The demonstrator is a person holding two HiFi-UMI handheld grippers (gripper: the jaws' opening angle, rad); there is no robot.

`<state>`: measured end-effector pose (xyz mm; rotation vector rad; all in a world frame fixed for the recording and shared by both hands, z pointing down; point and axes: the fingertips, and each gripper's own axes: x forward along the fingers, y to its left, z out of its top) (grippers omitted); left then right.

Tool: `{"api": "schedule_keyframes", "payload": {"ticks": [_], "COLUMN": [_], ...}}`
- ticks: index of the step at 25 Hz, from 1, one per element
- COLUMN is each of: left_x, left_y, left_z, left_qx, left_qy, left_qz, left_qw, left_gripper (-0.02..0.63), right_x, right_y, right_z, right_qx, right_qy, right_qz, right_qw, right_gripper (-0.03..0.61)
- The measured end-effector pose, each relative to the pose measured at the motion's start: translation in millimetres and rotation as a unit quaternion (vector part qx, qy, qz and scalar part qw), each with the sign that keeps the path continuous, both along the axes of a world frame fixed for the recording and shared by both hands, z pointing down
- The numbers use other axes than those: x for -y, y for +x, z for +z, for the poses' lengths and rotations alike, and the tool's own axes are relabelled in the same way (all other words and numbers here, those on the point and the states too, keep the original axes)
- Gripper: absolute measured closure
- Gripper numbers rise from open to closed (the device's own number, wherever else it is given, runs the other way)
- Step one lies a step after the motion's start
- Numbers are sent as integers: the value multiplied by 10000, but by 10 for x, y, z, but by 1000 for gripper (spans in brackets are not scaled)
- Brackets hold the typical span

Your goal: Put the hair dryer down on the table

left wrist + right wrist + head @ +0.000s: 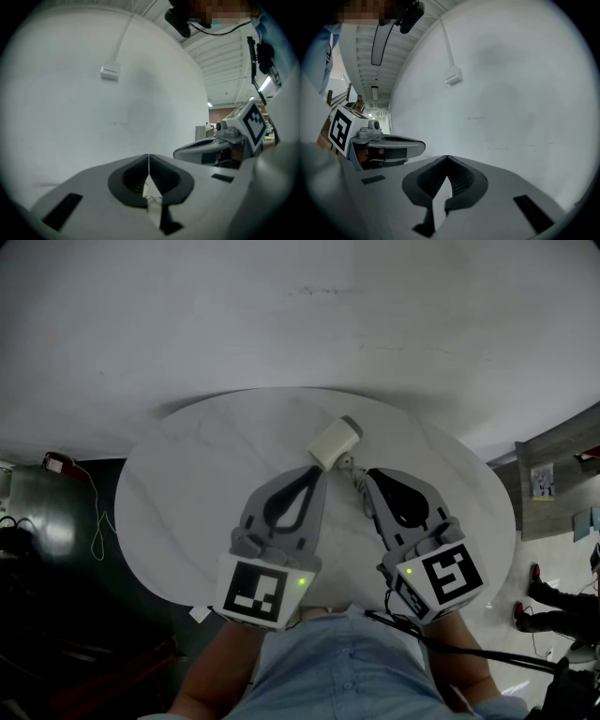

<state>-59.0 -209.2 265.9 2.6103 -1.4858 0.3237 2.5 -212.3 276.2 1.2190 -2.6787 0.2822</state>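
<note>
Table [187,474] bears hair dryer [335,441] just beyond left tool [315,471]

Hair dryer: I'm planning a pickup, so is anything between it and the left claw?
Nothing visible does. In the head view the hair dryer appears to rest on the table, right at the tips of the shut left claw, with no object in between. Its cord trails toward the right claw.

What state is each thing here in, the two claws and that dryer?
Left claw: shut, empty.
Right claw: shut, empty.
Dryer: lying on the table, just past the claw tips, held by neither.
</note>
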Motion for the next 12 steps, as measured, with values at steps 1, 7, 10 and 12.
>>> {"api": "schedule_keyframes", "payload": {"ticks": [1, 7, 10, 12], "left_x": [-2, 3, -2, -3], "left_y": [1, 8, 14, 13], "left_z": [2, 17, 13, 15], "left_qx": [2, -2, 8, 22], "left_qy": [-4, -8, -7, -5], "left_qz": [3, 29, 49, 59], "left_qw": [10000, 10000, 10000, 10000], "left_gripper": [598, 598, 599, 599], "right_x": [0, 4, 1, -2], "right_y": [3, 15, 15, 11], "right_z": [0, 2, -10, -7], "right_qx": [-9, -7, -2, -7], "right_qy": [2, 5, 14, 9], "right_qz": [7, 28, 24, 19], "right_qw": [10000, 10000, 10000, 10000], "right_gripper": [568, 568, 568, 568]}}
